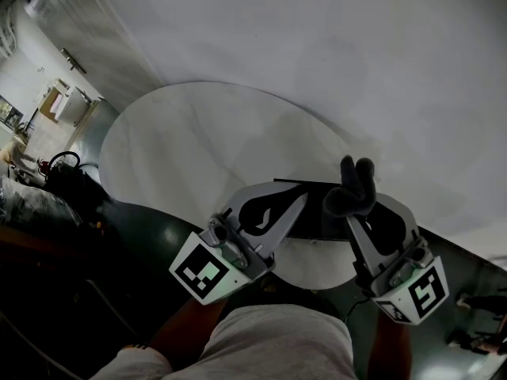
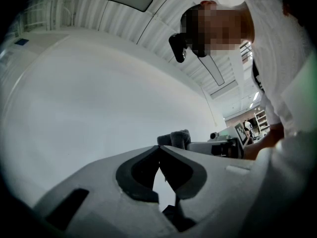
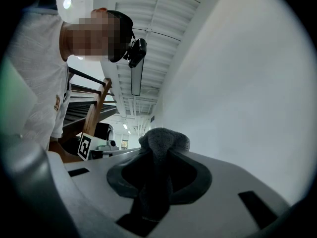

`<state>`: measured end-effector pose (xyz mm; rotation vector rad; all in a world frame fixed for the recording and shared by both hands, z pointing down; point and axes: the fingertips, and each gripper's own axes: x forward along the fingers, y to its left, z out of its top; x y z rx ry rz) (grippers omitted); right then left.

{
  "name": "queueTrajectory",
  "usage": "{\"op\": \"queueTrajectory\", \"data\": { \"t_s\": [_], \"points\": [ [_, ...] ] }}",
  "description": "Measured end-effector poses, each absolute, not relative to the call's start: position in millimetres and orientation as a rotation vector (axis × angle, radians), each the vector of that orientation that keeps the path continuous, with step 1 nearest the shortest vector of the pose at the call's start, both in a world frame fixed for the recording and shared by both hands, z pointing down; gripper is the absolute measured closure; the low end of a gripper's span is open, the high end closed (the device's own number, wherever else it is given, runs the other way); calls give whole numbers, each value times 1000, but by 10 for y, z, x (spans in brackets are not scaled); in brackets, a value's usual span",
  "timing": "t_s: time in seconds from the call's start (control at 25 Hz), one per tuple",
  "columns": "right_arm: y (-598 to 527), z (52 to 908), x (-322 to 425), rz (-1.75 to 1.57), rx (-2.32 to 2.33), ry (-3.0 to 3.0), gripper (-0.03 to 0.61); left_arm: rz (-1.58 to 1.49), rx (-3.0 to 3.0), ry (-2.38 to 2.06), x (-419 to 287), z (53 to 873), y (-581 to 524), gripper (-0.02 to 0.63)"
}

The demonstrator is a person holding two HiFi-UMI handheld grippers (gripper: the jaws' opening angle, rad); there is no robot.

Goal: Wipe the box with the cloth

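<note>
Right gripper (image 3: 161, 153) clamped on cloth (image 3: 163, 137), left gripper (image 2: 159, 148) closed, empty; box (image 1: 313, 218) only in head view.

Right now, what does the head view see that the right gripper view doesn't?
Only the head view: the round table and the flat dark box between the grippers. Only the right gripper view: the ceiling lamp, the stairs and the person's head camera. Both: the cloth pinched in the right gripper, and the left gripper.
</note>
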<state>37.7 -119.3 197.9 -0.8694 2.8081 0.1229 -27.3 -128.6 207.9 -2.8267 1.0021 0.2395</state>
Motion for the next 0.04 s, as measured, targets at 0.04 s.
{"op": "queueTrajectory", "data": {
  "t_s": [0.04],
  "points": [
    [-1198,1982,379,121,-871,2807,485,238,-2828,1001,-271,2084,-1290,600]
  ]
}}
